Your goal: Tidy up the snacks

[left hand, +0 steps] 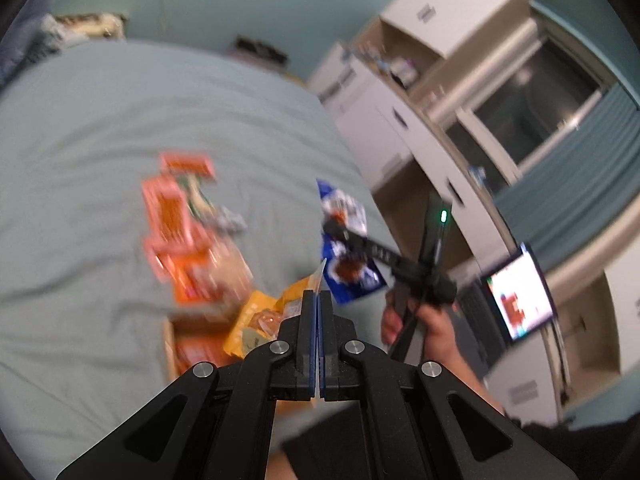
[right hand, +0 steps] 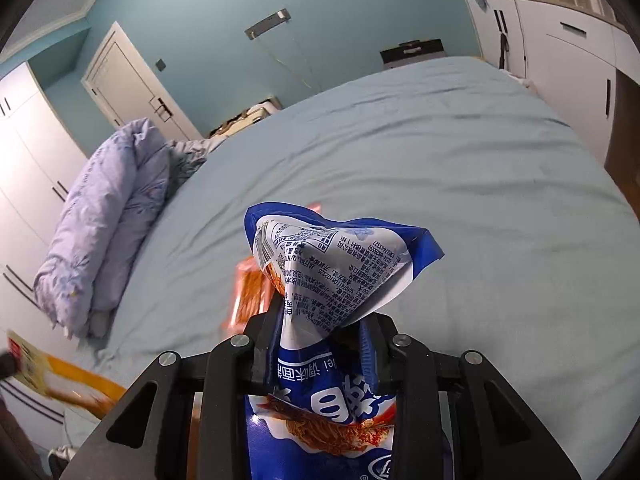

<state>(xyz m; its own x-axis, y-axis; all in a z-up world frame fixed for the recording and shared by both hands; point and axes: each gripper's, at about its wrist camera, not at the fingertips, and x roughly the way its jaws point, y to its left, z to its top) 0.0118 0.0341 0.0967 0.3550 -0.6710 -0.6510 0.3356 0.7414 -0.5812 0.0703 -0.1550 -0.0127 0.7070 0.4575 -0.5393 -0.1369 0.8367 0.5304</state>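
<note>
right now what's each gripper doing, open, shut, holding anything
Left gripper: shut on the edge of a yellow snack bag.
Right gripper: shut on a blue and white snack bag.

Left claw (left hand: 319, 312) jaws pressed together, angled downward; right claw (right hand: 320, 328) pinched partly closed, hand (left hand: 424, 328) gripping its handle.

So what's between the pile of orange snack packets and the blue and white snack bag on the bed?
Only bare pale green bedsheet lies between the orange packets and blue and white bag, seen in the left wrist view.

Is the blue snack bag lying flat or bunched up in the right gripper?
Bunched: the right gripper pinches the blue snack bag, crumpling it at the fingers.
</note>
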